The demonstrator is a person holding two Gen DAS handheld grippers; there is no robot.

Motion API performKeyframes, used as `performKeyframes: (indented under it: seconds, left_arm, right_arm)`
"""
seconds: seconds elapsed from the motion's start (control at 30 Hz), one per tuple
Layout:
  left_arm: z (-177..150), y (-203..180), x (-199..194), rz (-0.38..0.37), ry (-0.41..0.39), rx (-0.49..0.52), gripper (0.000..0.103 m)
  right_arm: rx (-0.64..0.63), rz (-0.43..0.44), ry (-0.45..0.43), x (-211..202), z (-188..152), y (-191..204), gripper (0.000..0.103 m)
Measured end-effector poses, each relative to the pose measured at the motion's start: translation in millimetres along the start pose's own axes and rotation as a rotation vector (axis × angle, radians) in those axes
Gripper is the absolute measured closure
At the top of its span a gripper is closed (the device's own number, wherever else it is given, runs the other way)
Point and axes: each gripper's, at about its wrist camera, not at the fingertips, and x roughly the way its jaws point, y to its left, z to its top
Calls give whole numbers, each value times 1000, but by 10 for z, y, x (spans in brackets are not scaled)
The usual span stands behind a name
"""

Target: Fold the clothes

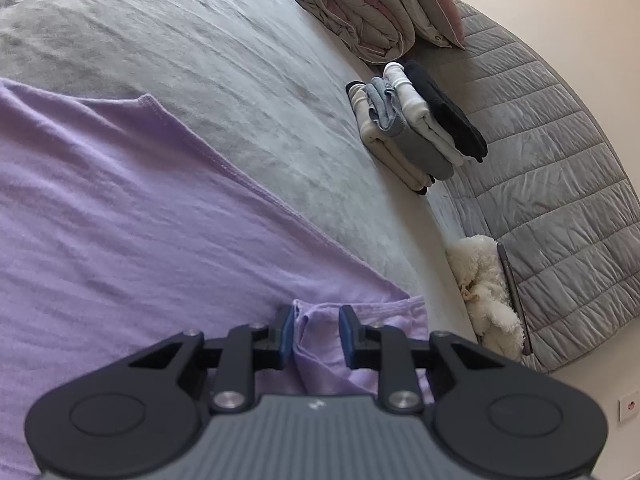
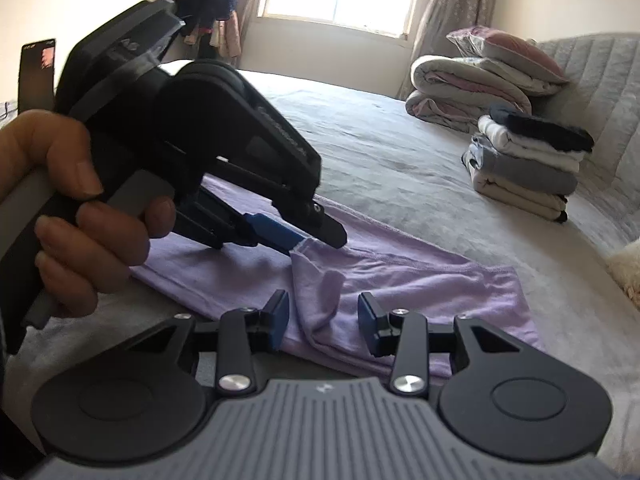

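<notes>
A grey bed cover [image 2: 380,148] fills most of both views, with wide bare room on its far side up to a folded duvet [image 2: 460,88] and a stack of folded clothes [image 2: 528,164] at the far right by the quilted headboard [image 1: 552,152]. A lilac garment [image 2: 420,280] lies flat across the near part of the bed, its hemmed edge running diagonally and its right end close to the mattress edge. The left gripper [image 2: 304,242], held in a person's hand [image 2: 80,216], pinches a raised peak of the lilac cloth at its fingertips; in its own view the pads look narrowly apart with a fold bunched between them, so how firm the grip is remains hard to tell. The right gripper [image 2: 324,320] stands moderately open, the cloth ridge between its pads without being pressed. A white fluffy thing [image 1: 484,292] sits wedged at the bed's right edge, partly cut off.
</notes>
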Motion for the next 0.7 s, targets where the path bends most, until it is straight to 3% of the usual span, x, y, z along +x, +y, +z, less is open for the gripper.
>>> performKeyframes:
  seconds: [0.13, 0.2, 0.23, 0.27, 0.57, 0.7]
  left_arm:
    - [-11, -18, 9, 5, -2, 15, 80]
    - [-25, -22, 23, 13, -3, 25, 85]
    - [-32, -23, 29, 20, -4, 32, 92]
    - [-40, -23, 34, 30, -7, 41, 98]
    - [-19, -156, -113, 29, -92, 118, 101]
    - [67, -124, -291, 36, -132, 153, 101]
  right_arm:
    - [52, 41, 6, 24, 6, -33, 61]
    - [67, 48, 2, 32, -6, -22, 78]
    - [74, 50, -1, 36, -13, -16, 91]
    - [82, 53, -3, 39, -20, -10, 96]
    - [109, 42, -82, -132, 114, 71, 98]
    - [149, 81, -98, -127, 224, 141, 98]
